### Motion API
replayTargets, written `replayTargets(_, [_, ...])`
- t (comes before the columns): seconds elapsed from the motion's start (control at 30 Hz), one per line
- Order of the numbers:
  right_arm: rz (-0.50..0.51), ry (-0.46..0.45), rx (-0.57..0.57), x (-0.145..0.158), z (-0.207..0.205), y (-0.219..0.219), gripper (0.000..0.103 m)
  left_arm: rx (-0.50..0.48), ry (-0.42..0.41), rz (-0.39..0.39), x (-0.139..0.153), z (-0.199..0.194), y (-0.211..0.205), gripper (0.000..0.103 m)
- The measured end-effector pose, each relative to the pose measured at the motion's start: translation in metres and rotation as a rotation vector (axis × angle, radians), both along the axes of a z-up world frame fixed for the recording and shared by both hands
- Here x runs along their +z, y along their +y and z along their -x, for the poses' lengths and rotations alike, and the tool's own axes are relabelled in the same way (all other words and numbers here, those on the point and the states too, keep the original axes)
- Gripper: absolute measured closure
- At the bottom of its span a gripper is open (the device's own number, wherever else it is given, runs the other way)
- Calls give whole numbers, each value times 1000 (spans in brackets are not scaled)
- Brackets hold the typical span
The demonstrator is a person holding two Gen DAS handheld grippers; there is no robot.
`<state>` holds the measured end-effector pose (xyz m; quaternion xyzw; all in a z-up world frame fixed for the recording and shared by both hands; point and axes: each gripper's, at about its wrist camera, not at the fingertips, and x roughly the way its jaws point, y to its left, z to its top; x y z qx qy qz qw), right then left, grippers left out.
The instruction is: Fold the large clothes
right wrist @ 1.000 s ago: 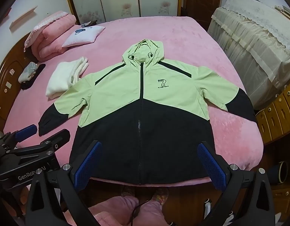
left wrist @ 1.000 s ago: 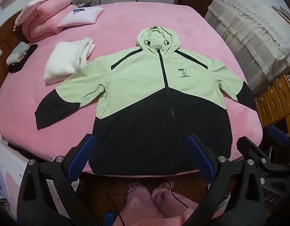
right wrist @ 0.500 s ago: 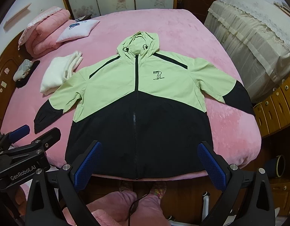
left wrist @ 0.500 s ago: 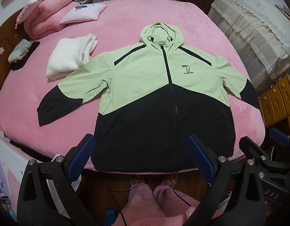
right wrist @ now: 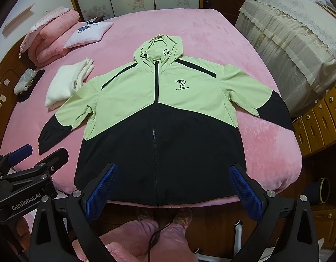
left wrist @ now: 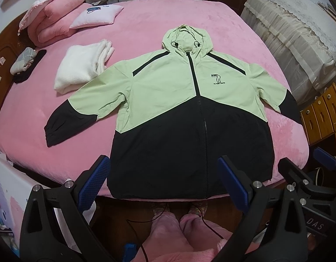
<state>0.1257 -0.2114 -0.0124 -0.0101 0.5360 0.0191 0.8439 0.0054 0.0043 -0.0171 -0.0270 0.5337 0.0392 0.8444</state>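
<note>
Spread flat and zipped, front up, on the pink plush bed [left wrist: 146, 17]: a pale green and black hooded nylon jacket [left wrist: 189, 113], both sleeves out, hem at the near edge. Just beyond the jacket's left sleeve, a folded white fleece cloth [left wrist: 80, 65]; farther past it, a white printed cushion [left wrist: 98, 15]. Short of the jacket's hem, above it, left hand-held gripper [left wrist: 163, 181] and right hand-held gripper [right wrist: 174, 187], blue pads wide apart, clamping nothing.
</note>
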Motion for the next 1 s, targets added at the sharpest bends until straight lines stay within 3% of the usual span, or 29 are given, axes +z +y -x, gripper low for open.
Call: replayTargets(1.0, [-23,-16,48,3,-6,-6,1,18,-15,23,-1,5,-13,6])
